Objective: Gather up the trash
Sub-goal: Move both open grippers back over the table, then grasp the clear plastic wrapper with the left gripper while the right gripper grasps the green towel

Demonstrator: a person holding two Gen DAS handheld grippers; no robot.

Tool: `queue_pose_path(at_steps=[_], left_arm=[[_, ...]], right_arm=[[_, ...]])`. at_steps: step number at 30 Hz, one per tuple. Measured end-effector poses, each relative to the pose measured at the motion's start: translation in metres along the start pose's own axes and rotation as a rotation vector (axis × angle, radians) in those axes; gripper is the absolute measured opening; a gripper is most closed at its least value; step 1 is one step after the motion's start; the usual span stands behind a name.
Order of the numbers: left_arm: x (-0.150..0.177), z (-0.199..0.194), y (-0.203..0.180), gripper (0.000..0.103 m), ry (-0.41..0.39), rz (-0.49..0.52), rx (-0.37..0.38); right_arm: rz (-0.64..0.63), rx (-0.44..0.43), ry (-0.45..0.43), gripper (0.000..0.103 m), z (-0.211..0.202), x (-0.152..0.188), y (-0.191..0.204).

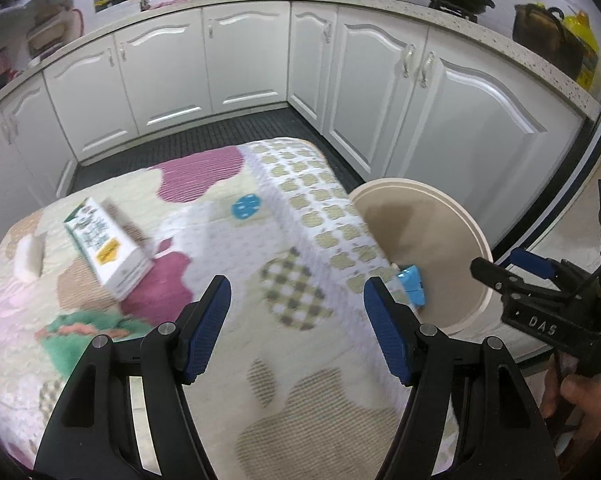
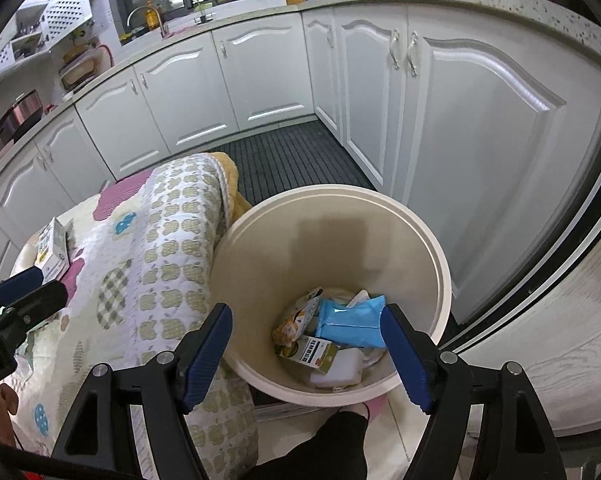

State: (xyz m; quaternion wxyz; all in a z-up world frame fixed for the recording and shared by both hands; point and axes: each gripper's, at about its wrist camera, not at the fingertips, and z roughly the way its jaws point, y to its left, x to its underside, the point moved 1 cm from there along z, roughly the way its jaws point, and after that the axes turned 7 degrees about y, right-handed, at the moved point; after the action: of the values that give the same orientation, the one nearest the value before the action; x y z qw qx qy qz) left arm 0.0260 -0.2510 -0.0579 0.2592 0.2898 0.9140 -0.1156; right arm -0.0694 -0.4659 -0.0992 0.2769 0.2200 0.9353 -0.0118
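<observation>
Broadly, a desk covered with a patterned quilt (image 1: 220, 240) stretched out ahead of and beneath the left gripper (image 1: 296, 312), whose blue-padded fingers (image 1: 210, 320) stood released with only quilt showing between them. Beside the desk, ahead of and below the right gripper (image 2: 306, 344), stood a round beige trash bin (image 2: 440, 264); that gripper's fingers (image 2: 404, 356) were spread apart as well and grasped nothing, hanging over the near rim of the bin. Inside the bin, beyond the right fingers, lay a blue wipes pack (image 2: 350, 318), a small green carton (image 2: 314, 354), a white sponge-like block (image 2: 340, 368) and a crumpled snack wrapper (image 2: 296, 320). On the quilt, ahead of and to the left of the left fingers, lay a white and green carton (image 1: 108, 248) on its side, and farther left a small white block (image 1: 30, 260) near the desk's edge.
</observation>
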Motion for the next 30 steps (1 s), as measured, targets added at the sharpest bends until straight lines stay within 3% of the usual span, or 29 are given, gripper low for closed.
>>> queue_pose_path(at_steps=[11, 20, 26, 30], left_arm=[[0.032, -0.034, 0.093, 0.068, 0.019, -0.152, -0.061], [0.068, -0.056, 0.169, 0.068, 0.057, -0.288, -0.113], [0.088, -0.058, 0.193, 0.068, 0.096, -0.346, -0.093], [0.096, -0.054, 0.188, 0.068, 0.115, -0.322, -0.074]], right_arm=[[-0.065, -0.053, -0.026, 0.08, -0.018, -0.002, 0.039], [-0.156, -0.142, 0.022, 0.08, -0.007, 0.003, 0.092], [-0.203, -0.201, 0.07, 0.08, 0.005, 0.009, 0.125], [-0.244, -0.216, 0.086, 0.08, 0.009, 0.012, 0.147]])
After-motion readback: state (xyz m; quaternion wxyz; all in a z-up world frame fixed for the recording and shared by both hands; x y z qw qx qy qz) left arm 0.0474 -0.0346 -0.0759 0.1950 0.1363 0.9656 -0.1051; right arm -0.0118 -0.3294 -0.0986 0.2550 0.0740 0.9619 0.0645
